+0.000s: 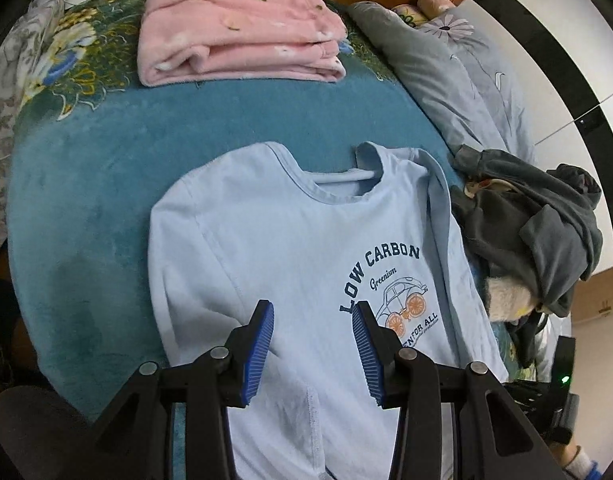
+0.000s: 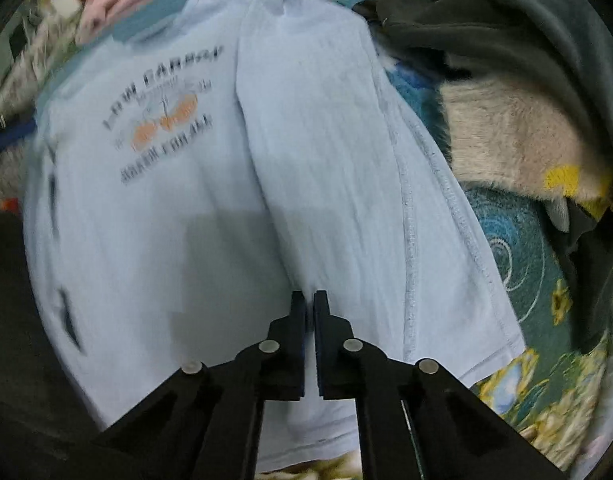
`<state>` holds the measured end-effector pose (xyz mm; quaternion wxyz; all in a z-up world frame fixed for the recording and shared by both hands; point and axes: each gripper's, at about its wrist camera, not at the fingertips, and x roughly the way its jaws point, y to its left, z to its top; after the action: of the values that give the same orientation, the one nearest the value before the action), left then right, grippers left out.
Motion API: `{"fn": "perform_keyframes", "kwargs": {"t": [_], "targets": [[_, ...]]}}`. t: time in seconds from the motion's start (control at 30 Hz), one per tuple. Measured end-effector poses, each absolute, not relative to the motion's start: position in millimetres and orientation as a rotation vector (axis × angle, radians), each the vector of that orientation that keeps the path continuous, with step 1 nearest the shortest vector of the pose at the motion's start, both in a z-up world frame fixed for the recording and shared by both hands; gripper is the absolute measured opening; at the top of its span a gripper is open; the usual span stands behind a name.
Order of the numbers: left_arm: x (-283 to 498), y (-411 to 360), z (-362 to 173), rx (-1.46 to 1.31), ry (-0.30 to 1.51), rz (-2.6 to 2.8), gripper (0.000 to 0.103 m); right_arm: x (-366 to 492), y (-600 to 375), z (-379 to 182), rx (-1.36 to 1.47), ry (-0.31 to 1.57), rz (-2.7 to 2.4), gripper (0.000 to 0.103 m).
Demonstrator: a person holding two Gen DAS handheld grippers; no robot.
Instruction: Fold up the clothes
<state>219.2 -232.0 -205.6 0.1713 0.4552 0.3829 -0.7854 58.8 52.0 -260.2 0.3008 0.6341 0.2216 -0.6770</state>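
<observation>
T-shirt, pale blue, lies flat on the bed, just below the folded pink garment, its right side doubled over the print. The left tool gapes wide above the hem; the right tool is pinched nearly closed over the folded flap, though whether it holds cloth I cannot tell. A tug could drag that flap crooked.

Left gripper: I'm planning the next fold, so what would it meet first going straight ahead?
Probably the light blue T-shirt: the open left gripper points across its chest, short of the collar. Depth is unclear.
</observation>
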Motion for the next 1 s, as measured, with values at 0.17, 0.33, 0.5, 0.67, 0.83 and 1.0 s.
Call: {"fn": "perform_keyframes", "kwargs": {"t": [0.17, 0.33, 0.5, 0.67, 0.83, 1.0], "targets": [[224, -238, -199, 1.253, 1.089, -2.228, 0.045, 24, 59, -197, 1.665, 0.006, -1.784, 0.002], [235, -254, -191, 1.189, 1.118, -2.206, 0.045, 21, -9, -147, 1.473, -0.187, -1.556, 0.002], [250, -268, -180, 1.126, 1.123, -2.178, 0.045, 23, -64, -149, 1.421, -0.078, -1.518, 0.003], [255, -273, -184, 1.117, 1.150, -2.161, 0.045, 30, -64, -185, 1.455, 0.450, -1.705, 0.017], [248, -267, -194, 1.167, 1.156, -2.175, 0.045, 33, -16, -215, 1.461, 0.653, -1.688, 0.063], [241, -257, -201, 1.211, 1.159, -2.189, 0.045, 61, 4, -230, 1.331, 1.043, -1.563, 0.063]]}}
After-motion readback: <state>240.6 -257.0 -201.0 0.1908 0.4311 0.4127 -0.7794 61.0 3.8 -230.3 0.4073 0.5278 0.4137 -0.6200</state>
